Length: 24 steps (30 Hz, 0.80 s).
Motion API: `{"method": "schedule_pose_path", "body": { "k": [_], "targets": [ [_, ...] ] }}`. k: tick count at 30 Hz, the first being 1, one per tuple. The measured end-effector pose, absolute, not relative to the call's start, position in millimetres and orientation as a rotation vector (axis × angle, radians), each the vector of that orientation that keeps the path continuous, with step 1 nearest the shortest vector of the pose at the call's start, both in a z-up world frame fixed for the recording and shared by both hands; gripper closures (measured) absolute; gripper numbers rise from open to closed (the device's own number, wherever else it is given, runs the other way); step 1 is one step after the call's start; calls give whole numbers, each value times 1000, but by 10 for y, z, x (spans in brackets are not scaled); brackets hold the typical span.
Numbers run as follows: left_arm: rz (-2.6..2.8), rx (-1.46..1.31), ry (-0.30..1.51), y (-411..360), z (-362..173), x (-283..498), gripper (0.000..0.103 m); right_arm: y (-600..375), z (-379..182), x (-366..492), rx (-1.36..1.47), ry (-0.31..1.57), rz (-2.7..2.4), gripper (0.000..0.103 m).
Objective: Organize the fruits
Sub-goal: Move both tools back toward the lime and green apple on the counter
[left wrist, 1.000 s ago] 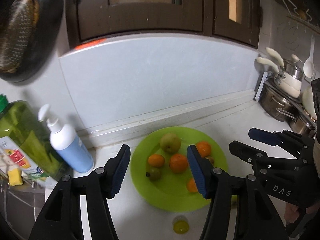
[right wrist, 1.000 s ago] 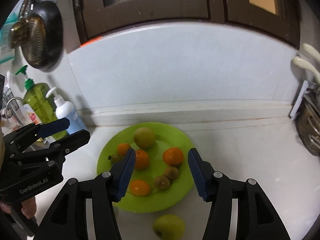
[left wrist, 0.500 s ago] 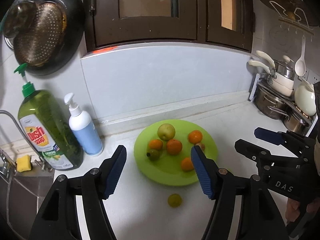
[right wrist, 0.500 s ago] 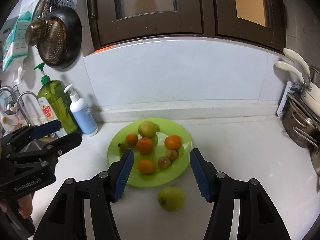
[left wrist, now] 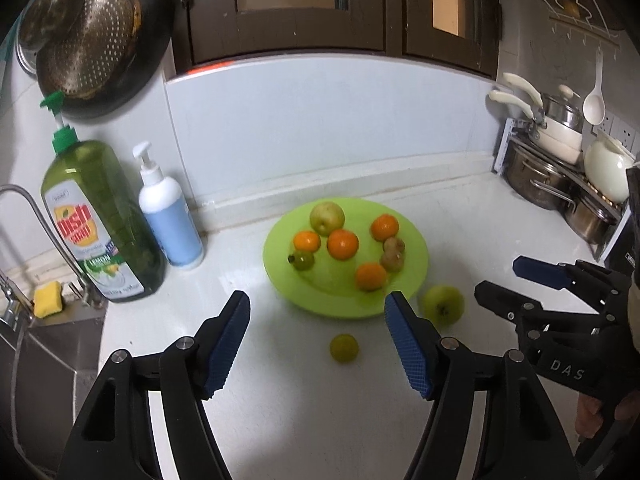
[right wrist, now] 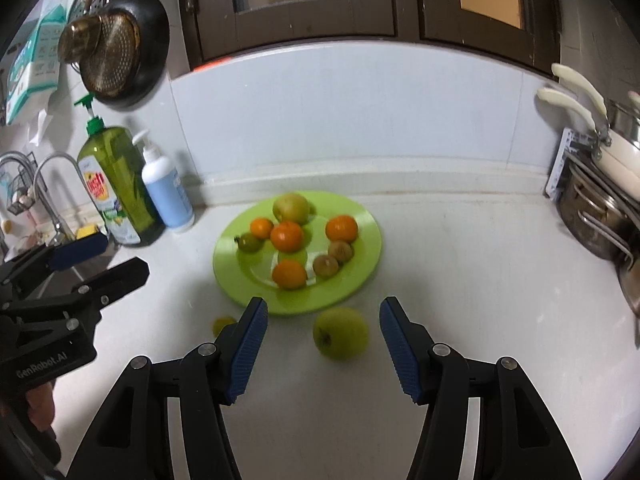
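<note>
1. Now both grippers stand farther back from the green plate (left wrist: pixel 416 264) than a second ago; the plate looks smaller in both wrist views and more of the white counter (left wrist: pixel 320 400) shows in front of it.
2. Left gripper (left wrist: pixel 316 340): jaws apart, nothing between the pads; over the last second they have been opening wider. A small yellow-green fruit (left wrist: pixel 343 347) lies on the counter ahead, between the lines of the two fingers, apart from the plate.
3. Right gripper (right wrist: pixel 319 342): jaws released and empty, having opened a little over the last second. A green apple (right wrist: pixel 340 333) rests on the counter between the fingertips without touching them, just beside the near rim of the plate.
4. Plate contents, unchanged in layout: a pale green apple-like fruit (left wrist: pixel 327 217) at the back, four oranges (left wrist: pixel 342 244), two brown kiwis (left wrist: pixel 393 259) at right, and a dark green fruit (left wrist: pixel 303 260) at left.
5. Newly visible in the left wrist view: the whole dish soap bottle (left wrist: pixel 96 224), the yellow sponge (left wrist: pixel 47 299) and a faucet (left wrist: pixel 36 216); the white pump bottle (left wrist: pixel 170 216) stands beside the soap.
6. Newly visible in the right wrist view: the hanging strainer and pan (right wrist: pixel 116 56), and pots (right wrist: pixel 596 216) at right.
</note>
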<state>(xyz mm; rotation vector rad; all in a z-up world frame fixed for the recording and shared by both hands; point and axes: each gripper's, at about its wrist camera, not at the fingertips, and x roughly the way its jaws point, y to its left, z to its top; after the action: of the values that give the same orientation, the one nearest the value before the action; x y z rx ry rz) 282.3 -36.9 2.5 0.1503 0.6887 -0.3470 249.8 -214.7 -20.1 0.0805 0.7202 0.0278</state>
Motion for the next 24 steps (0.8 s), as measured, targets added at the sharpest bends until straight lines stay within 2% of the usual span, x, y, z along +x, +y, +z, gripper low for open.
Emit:
{"method": "schedule_pose_path", "body": {
  "k": [24],
  "targets": [
    [-397,172,852,-475,-772,3016,34,-2121,-783,2619,39,881,7,44]
  ]
}}
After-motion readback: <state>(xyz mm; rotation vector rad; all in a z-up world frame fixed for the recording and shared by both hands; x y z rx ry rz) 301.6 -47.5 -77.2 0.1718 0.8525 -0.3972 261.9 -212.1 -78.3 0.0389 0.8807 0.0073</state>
